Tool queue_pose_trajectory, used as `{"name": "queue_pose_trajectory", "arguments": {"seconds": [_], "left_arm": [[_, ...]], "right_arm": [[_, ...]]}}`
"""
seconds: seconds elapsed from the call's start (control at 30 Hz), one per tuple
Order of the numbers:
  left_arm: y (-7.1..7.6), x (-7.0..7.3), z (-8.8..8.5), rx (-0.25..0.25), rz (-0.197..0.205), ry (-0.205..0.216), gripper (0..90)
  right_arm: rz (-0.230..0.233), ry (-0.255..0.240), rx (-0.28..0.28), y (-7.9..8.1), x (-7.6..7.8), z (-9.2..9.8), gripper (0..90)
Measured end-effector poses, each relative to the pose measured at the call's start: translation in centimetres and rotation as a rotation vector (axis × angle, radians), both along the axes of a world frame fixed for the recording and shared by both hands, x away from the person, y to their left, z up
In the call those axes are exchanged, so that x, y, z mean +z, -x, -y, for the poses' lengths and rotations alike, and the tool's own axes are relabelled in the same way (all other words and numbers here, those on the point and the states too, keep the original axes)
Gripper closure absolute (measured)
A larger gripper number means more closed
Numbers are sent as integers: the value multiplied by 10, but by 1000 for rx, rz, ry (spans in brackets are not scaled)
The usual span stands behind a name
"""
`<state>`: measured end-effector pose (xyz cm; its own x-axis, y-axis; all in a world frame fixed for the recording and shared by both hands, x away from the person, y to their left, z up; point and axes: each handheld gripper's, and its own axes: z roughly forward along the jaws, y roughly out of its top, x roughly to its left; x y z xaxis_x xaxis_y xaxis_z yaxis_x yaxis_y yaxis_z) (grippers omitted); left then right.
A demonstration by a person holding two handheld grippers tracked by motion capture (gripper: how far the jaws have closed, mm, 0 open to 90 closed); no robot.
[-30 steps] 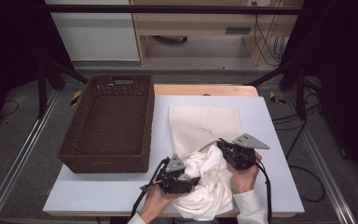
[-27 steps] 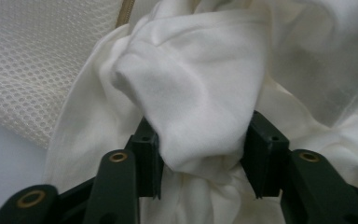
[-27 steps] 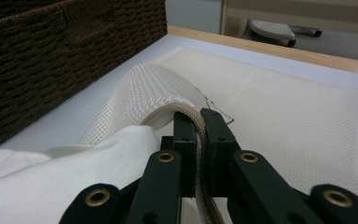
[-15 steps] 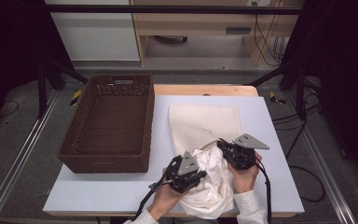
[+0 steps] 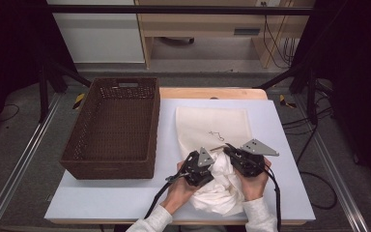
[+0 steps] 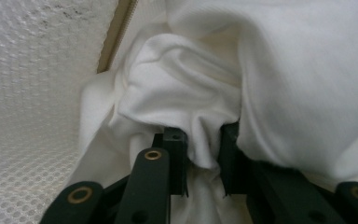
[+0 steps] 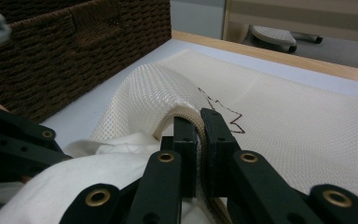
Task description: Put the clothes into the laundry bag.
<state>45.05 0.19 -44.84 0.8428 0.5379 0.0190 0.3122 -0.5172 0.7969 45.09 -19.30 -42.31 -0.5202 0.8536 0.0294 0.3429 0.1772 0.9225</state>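
Near the front edge of the table (image 5: 125, 198), one crumpled white garment (image 5: 221, 186) lies at the mouth of one cream mesh bag (image 5: 212, 126), which spreads flat behind it. One left gripper (image 6: 200, 154) has a fold of the garment between its jaws, which have just been opening slightly. One right gripper (image 7: 199, 140) is clamped on the bag's rim, lifting it. One brown wicker basket (image 5: 116, 125) stands well to the left, apart from the cloth.

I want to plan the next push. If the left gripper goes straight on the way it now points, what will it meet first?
Probably the white garment bunched before the left gripper, a fold already between its jaws. Beyond it lies the mesh bag; depth is unclear.
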Motion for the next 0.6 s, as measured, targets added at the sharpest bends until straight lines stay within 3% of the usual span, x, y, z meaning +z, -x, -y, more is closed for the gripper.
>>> {"name": "queue_pose_trajectory", "arguments": {"seconds": [0.13, 0.17, 0.2, 0.27, 0.33, 0.43, 0.47, 0.53, 0.57, 0.6], "left_arm": [[10, 6, -14, 37, 33, 30, 367], [10, 6, -14, 37, 33, 30, 318], [16, 9, -24, 32, 26, 53, 298], [21, 10, -34, 38, 21, 61, 289], [25, 7, -41, 38, 2, 66, 316], [26, -2, -43, 32, -27, 55, 520], [25, -13, -39, 43, -55, 43, 598], [24, -17, -37, 51, -57, 49, 712], [24, -17, -36, 63, -63, 91, 748], [24, -17, -36, 63, -63, 91, 771]], "right_arm": [[-2, -4, -13, 0, -1, 4, 855], [-2, -7, -13, 0, -2, 5, 855], [-3, -10, -15, 0, -2, 5, 855], [-3, -10, -17, 0, -2, 6, 855], [-2, -3, -17, 0, -3, 5, 855], [-1, 0, -18, 0, -4, 4, 855], [-3, -3, -18, 0, -4, 4, 856], [-1, 3, -14, 0, -5, 2, 856], [-3, 4, -15, 0, -5, 1, 856], [-3, 4, -15, 0, -5, 1, 856]]}}
